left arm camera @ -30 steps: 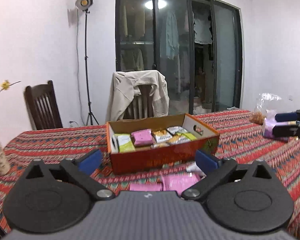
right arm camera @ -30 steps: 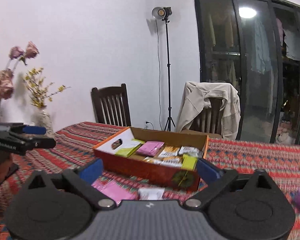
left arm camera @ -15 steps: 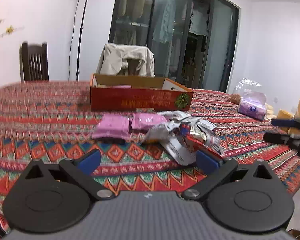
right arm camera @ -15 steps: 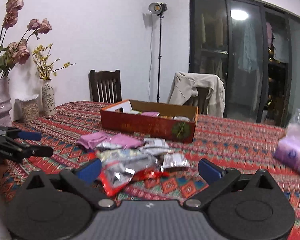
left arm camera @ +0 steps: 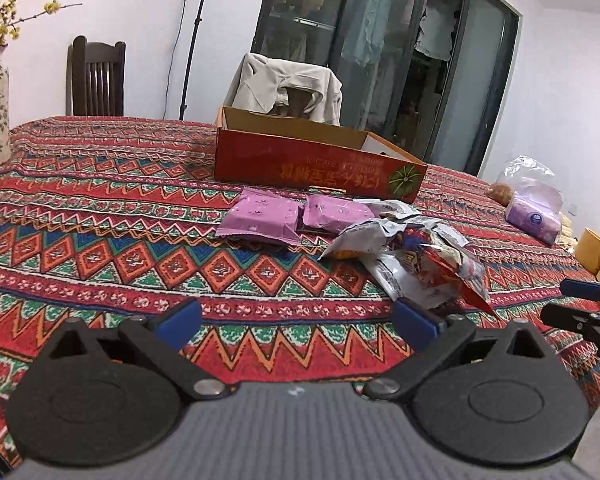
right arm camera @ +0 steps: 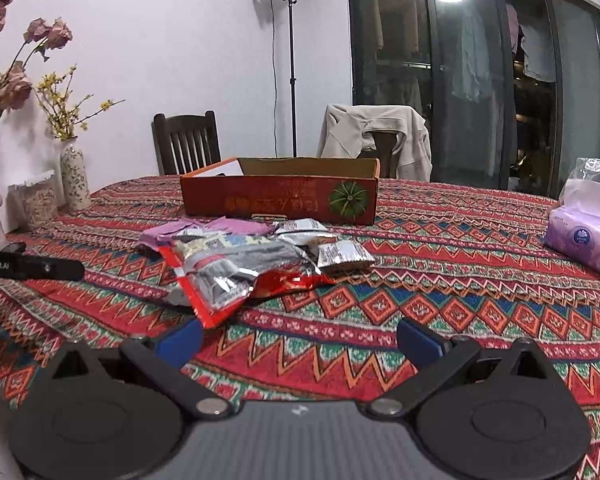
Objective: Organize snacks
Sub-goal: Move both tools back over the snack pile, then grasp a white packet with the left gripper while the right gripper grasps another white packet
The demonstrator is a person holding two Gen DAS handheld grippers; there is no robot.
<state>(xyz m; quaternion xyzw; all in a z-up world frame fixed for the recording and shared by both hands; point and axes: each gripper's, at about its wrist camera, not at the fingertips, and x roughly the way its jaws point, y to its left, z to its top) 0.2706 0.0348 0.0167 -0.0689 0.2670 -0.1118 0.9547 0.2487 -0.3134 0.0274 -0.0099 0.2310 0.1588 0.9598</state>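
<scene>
Gaping wide and empty, the left claw and right claw hover low over the patterned table, facing a loose heap of snack packets lying just before the orange box.

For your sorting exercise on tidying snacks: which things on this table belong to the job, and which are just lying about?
Job: snack packets, pink packets, cardboard box.

Lying about: tissue pack, vases, jacket on chair.
</scene>
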